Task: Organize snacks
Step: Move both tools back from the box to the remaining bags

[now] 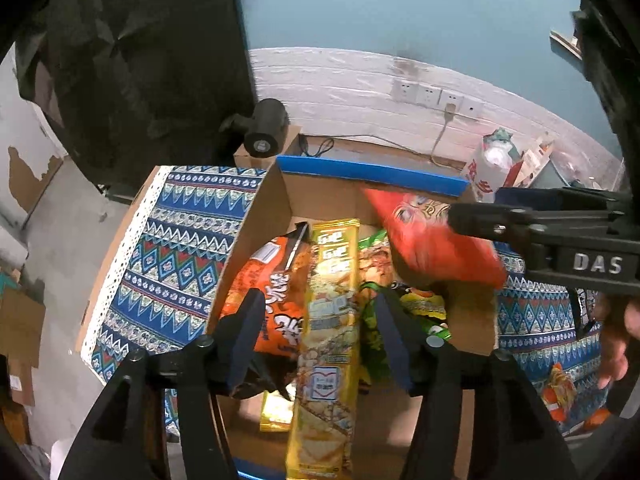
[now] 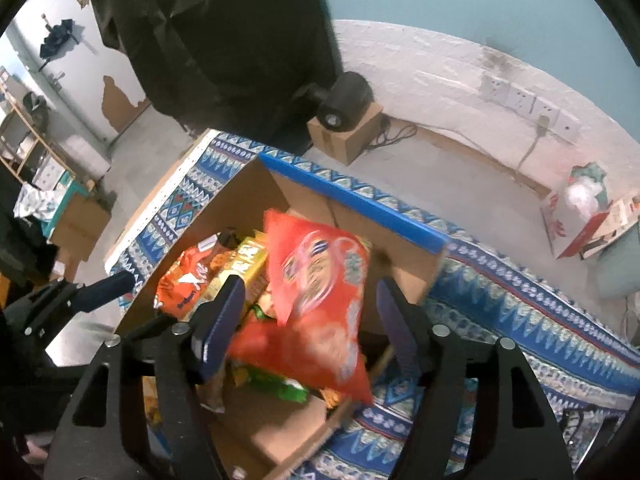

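An open cardboard box (image 1: 264, 216) with a blue-taped rim (image 1: 372, 174) holds several snack packs: an orange bag (image 1: 276, 300), a long yellow pack (image 1: 330, 344) and green packs (image 1: 374, 332). My left gripper (image 1: 316, 340) hovers over the box, jaws open, the yellow pack lying between and below them. A red bag (image 2: 320, 300) is blurred, loose over the box (image 2: 404, 276) between the wide-open jaws of my right gripper (image 2: 310, 320). The right gripper also shows at the right of the left wrist view (image 1: 480, 220), next to the red bag (image 1: 432, 240).
The box stands on a table with a blue patterned cloth (image 1: 176, 248). A small orange snack (image 1: 560, 392) lies on the cloth at right. A black device on a small carton (image 2: 348, 100) and a white bag (image 2: 576, 208) stand on the floor beyond, by the wall sockets.
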Tool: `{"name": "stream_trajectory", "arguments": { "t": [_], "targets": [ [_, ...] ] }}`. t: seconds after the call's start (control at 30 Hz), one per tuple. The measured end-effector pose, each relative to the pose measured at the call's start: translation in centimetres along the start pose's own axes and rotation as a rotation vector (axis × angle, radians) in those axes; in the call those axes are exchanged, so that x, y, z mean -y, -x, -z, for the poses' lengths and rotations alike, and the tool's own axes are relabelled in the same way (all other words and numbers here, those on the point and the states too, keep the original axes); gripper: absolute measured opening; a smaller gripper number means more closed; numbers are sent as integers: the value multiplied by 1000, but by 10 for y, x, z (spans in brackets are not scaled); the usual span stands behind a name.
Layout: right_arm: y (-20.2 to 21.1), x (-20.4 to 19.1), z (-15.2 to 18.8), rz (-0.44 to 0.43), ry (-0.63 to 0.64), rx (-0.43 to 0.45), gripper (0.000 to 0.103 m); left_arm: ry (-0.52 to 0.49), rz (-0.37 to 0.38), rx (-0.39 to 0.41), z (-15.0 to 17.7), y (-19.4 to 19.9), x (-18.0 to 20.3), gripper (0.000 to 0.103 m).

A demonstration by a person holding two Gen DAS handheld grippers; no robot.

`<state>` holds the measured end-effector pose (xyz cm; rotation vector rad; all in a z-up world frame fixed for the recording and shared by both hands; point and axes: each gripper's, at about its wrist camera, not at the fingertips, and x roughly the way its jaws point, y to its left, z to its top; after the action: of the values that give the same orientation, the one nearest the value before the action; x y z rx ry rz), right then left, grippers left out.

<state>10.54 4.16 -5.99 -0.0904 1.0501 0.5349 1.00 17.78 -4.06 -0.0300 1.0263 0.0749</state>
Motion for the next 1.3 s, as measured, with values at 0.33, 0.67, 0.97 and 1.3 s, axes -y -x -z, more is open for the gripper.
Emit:
{"name": "stream_trajectory", "arguments": {
  "t": [0.33,0.67,0.97,1.3],
  "targets": [
    [39,41,25,87,-15,20,75,-60,59,2,-2,7,40,61],
    [69,99,71,173,-68,-6,75,-195,93,11,1,13,103,64],
    [97,144,106,216,-142,-5,76,-319,118,13,8,18,155,65],
    [124,178,140,312,-144,-9,81,-417,146,20,11,23,205,69]
  ]
}}
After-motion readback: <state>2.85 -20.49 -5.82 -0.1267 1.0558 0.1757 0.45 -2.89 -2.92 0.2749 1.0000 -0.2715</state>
